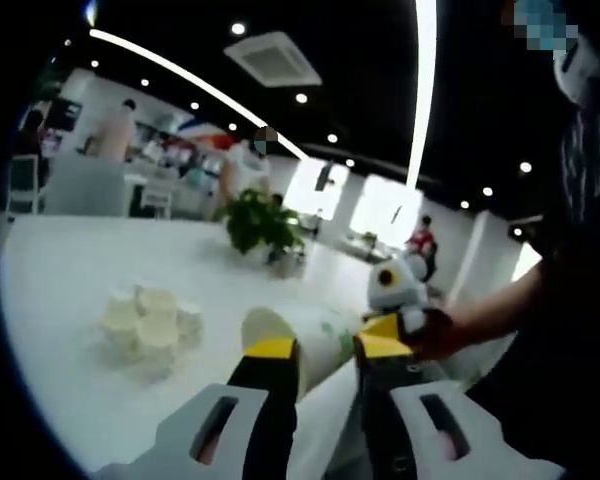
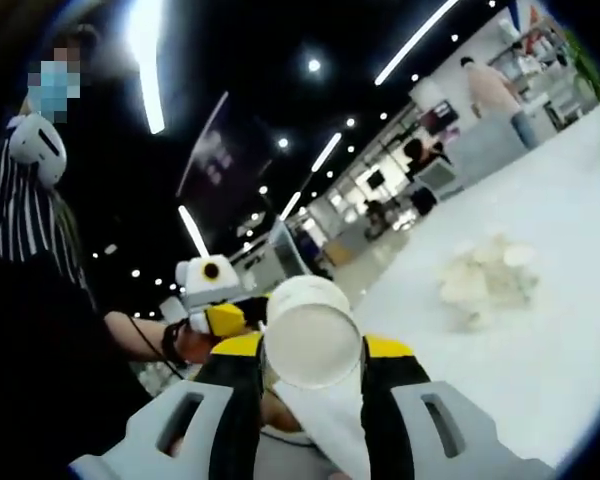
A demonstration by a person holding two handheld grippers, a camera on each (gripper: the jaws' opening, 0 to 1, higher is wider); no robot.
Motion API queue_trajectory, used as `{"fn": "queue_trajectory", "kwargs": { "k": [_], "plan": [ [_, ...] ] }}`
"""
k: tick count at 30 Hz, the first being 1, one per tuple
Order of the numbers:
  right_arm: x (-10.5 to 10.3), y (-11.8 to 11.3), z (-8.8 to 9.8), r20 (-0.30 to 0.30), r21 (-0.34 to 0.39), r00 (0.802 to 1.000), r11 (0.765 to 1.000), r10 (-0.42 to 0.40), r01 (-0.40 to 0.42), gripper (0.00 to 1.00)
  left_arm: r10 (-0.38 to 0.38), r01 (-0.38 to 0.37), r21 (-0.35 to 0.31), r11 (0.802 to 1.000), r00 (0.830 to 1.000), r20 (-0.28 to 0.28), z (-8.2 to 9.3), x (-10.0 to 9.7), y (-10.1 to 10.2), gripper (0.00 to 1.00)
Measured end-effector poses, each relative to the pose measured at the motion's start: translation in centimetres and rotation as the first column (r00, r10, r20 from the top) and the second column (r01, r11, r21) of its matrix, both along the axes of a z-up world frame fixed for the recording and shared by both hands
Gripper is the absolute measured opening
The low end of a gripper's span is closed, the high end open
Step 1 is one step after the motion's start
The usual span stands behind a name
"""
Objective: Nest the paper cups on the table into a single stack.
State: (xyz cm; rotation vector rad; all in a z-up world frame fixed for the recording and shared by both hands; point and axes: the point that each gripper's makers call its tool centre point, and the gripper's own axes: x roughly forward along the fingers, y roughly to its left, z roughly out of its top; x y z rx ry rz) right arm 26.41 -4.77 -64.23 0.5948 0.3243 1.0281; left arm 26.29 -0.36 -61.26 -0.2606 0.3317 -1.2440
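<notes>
A white paper cup (image 1: 305,350) lies tilted on its side between the jaws in the left gripper view, just below centre, its open mouth facing about ten o'clock, with faint green marks on its wall. In the right gripper view a white cup (image 2: 313,345) sits between the jaws at about six o'clock, its round end turned straight toward the camera. A loose cluster of white cups (image 1: 150,322) stands upright on the white table at about eight o'clock in the left gripper view, and shows blurred at about three o'clock in the right gripper view (image 2: 488,280).
</notes>
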Motion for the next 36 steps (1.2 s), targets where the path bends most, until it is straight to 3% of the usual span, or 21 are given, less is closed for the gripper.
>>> {"fn": "queue_trajectory", "kwargs": {
  "k": [11,13,22,36],
  "plan": [
    [-0.1,0.2,-0.1,0.006,-0.01,1.0,1.0,0.017,-0.017,0.34,-0.002,0.002,-0.001,1.0,1.0,-0.002,0.1,0.3,0.2,0.09],
    [-0.3,0.4,0.0,0.004,-0.006,1.0,1.0,0.024,-0.024,0.34,0.0,0.0,0.003,1.0,1.0,0.031,0.3,0.4,0.3,0.07],
    [-0.3,0.5,0.0,0.01,-0.009,0.999,0.999,0.032,-0.031,0.35,-0.014,0.014,0.008,1.0,0.999,0.028,0.6,0.3,0.2,0.05],
    [-0.3,0.1,-0.6,0.012,-0.033,1.0,0.999,0.024,-0.023,0.36,-0.109,0.105,0.062,0.993,0.992,0.071,0.6,-0.8,-0.7,0.0]
  ]
}}
